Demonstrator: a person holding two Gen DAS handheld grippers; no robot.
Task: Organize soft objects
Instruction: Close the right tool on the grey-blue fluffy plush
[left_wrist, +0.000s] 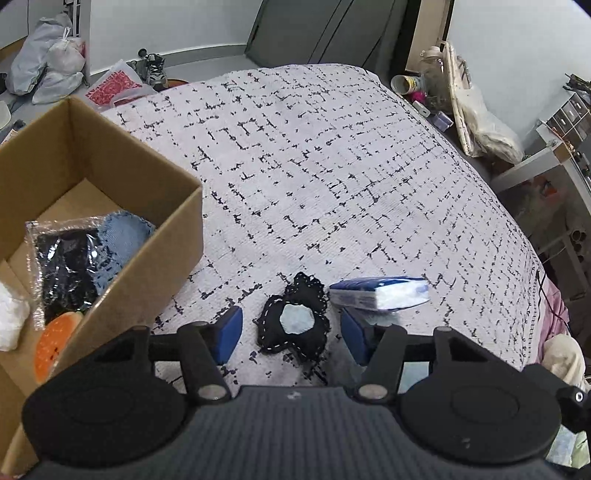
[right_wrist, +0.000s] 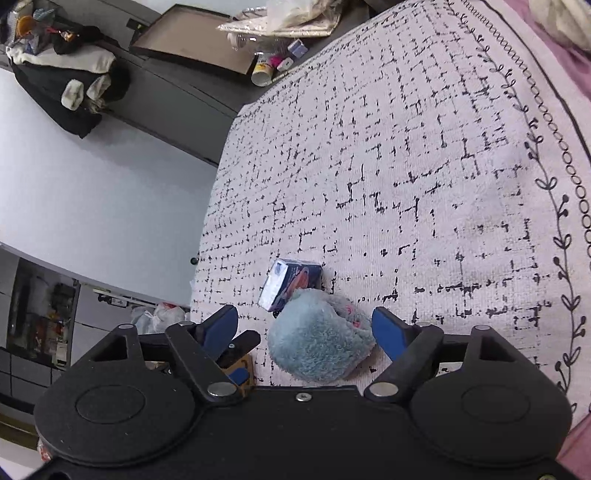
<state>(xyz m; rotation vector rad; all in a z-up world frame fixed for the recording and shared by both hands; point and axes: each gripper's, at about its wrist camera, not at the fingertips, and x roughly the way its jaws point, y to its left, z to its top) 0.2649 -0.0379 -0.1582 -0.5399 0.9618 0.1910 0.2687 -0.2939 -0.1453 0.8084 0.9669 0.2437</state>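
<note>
The bed (left_wrist: 332, 166), under a white black-flecked cover, carried the loose items; the cardboard box (left_wrist: 122, 192) at its left held those already sorted. The right claw (right_wrist: 304, 328) stood open astride a fluffy blue plush (right_wrist: 314, 343), pads clear of it. The left claw (left_wrist: 291, 332) stood open astride a black crocheted piece (left_wrist: 295, 321). A tissue pack (left_wrist: 380, 293) lay just right of it and could be snagged; either limp item could slip a shallow pinch.
</note>
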